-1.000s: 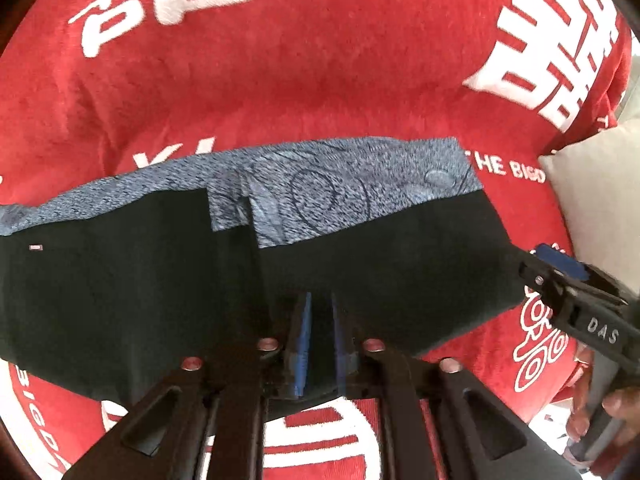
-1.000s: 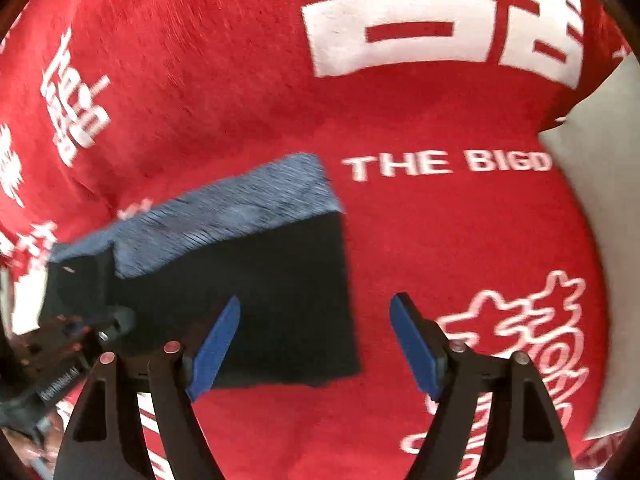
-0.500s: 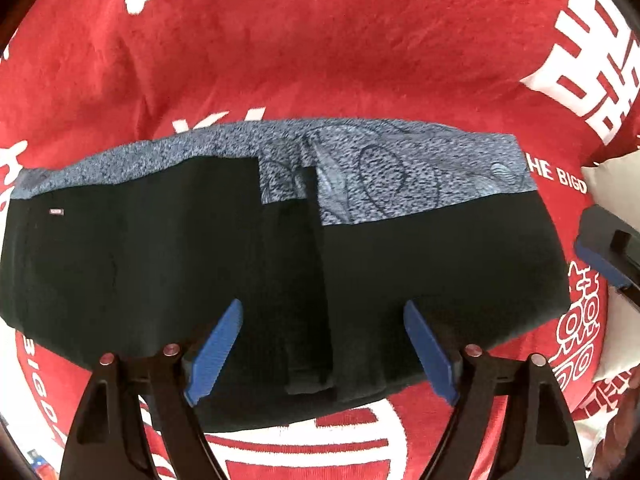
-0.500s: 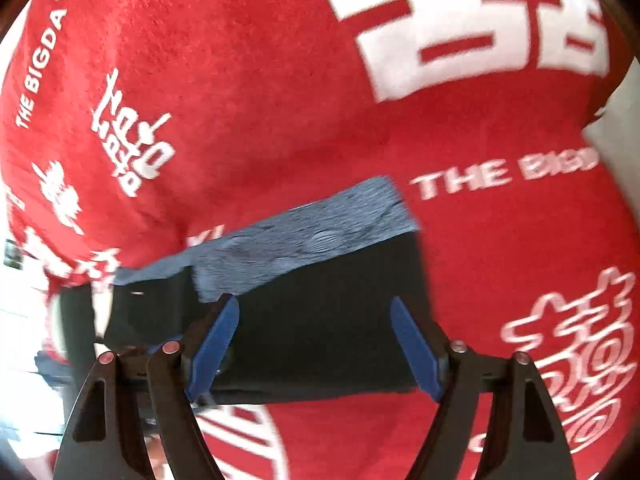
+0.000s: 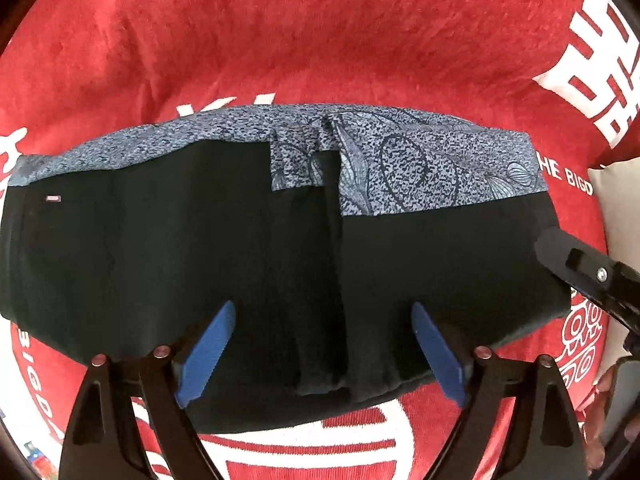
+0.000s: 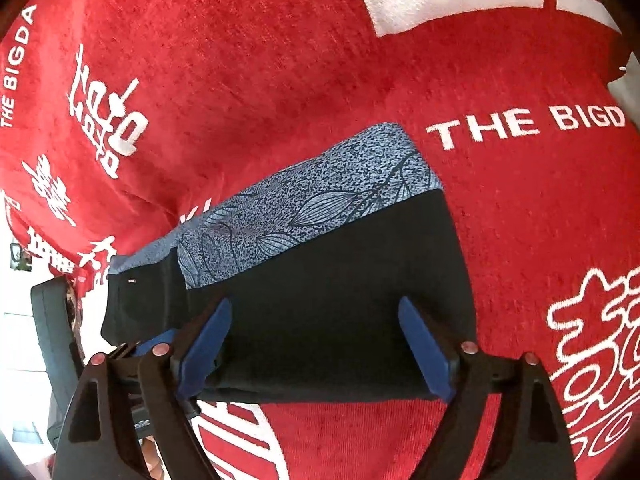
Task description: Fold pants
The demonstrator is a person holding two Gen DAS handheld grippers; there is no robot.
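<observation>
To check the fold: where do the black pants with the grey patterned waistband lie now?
The black pants lie folded on the red printed blanket, centred in the left wrist view.

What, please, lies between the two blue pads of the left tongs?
Black pants fabric, with a raised fold running through the gap; the left tongs stand open, pads not pressing it. Left wrist view.

Each gripper, the left gripper (image 5: 320, 354) and the right gripper (image 6: 316, 350), is built of black angular arms. Blue pads (image 5: 206, 354) are fitted inside the fingers. Round reddish screw heads (image 5: 162, 352) are set along the arms.
</observation>
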